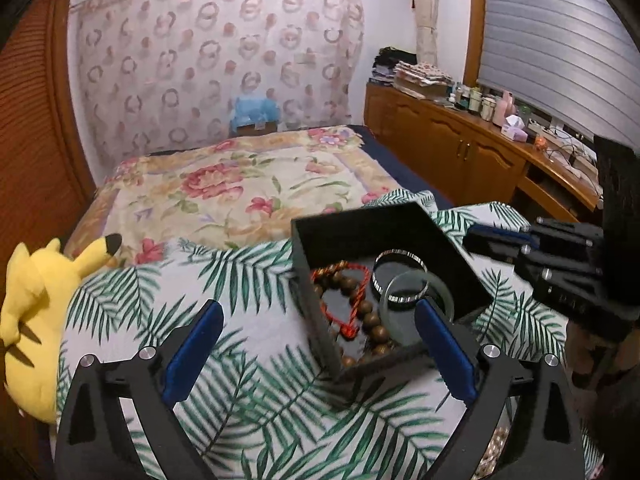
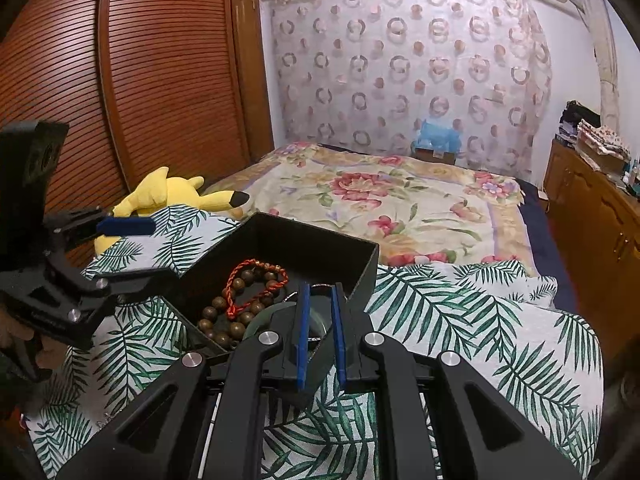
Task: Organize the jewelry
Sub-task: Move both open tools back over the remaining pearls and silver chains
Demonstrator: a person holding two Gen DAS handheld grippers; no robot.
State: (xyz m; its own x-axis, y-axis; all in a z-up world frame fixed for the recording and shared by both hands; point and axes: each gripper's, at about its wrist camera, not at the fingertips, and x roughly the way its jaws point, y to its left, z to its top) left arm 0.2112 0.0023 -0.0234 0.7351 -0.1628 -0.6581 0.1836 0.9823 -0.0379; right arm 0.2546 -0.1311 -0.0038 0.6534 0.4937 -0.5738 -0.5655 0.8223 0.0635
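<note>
Left wrist: left hand-held gripper [image 1: 320,332] gapes empty, right hand-held gripper [image 2: 320,304] nearly closed (no readable writing).

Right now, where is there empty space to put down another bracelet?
Bare leaf-print cloth lies free between the yellow plush toy and the black box. Inside the box it is crowded: wooden beads, red cord, two bangles.

Open-topped black box [image 1: 400,232], right gripper [image 2: 320,292] blocking its near corner
</note>
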